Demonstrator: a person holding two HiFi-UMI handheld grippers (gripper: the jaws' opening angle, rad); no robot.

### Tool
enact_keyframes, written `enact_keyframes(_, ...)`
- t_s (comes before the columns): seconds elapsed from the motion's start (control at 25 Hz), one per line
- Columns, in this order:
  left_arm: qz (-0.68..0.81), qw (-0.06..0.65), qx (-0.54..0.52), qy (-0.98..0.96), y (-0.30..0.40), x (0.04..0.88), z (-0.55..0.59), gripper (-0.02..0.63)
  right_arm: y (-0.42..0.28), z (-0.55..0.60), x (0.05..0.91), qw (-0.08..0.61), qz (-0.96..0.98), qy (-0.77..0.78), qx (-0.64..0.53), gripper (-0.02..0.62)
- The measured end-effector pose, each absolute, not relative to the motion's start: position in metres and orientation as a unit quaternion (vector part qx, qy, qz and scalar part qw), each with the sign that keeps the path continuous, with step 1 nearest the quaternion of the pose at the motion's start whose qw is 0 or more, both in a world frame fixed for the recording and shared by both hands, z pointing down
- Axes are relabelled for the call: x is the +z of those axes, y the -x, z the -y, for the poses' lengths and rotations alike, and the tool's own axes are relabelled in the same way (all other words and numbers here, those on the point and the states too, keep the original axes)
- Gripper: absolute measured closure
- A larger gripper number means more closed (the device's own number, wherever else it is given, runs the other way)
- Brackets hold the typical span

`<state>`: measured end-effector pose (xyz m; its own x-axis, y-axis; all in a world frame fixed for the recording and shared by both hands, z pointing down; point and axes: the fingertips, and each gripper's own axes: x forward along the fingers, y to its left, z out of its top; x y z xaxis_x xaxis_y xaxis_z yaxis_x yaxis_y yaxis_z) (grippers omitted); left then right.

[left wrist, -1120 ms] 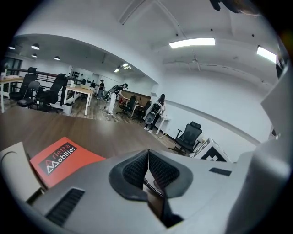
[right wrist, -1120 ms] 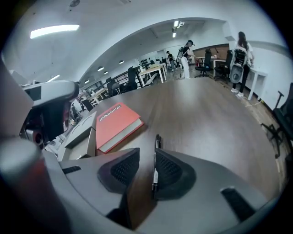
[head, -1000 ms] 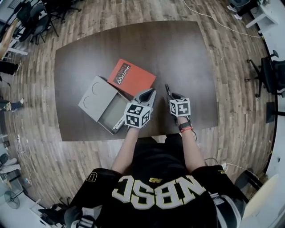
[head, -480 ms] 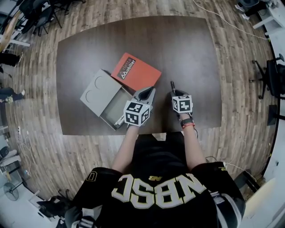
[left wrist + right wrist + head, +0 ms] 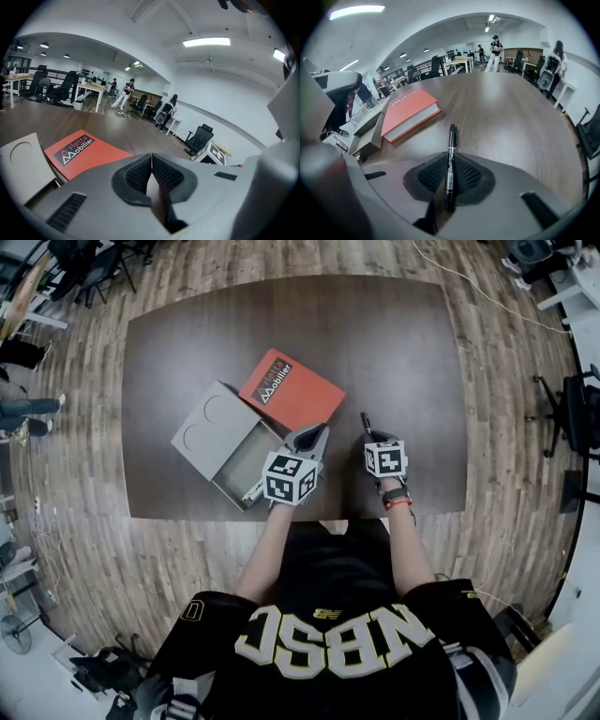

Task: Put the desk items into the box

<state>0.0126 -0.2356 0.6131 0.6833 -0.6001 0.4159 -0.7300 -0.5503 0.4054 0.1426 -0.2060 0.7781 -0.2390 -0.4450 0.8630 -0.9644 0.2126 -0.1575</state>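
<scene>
A black marker pen (image 5: 451, 159) lies lengthwise between the pads of my right gripper (image 5: 451, 174), whose jaws are closing and meet its barrel. In the head view the pen (image 5: 365, 421) pokes out ahead of that gripper (image 5: 367, 434) near the table's front edge. My left gripper (image 5: 312, 437) is shut with nothing in it, its pads (image 5: 161, 174) pressed together, just right of the open grey box (image 5: 236, 468). An orange book (image 5: 292, 390) lies behind the box. The box's lid (image 5: 207, 426) rests at its left.
The dark wooden table (image 5: 394, 343) carries only these items, with bare top to the right and far side. A small white item (image 5: 251, 493) shows at the box's near corner. Office chairs and people stand far off around the room.
The right gripper's jaws have narrowed onto the pen. Both grippers stay nearly where they were, and the left one is unchanged.
</scene>
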Motion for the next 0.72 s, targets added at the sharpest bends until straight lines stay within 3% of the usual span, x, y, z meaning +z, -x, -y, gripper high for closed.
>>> enact_keyframes(0.72, 0.426, 0.294, 0.116, -0.848, 0.025, 0.625, 0.232, 0.589, -0.1, 0.216, 0.73, 0.327, 0.768, -0.432, 0.341, 0.543)
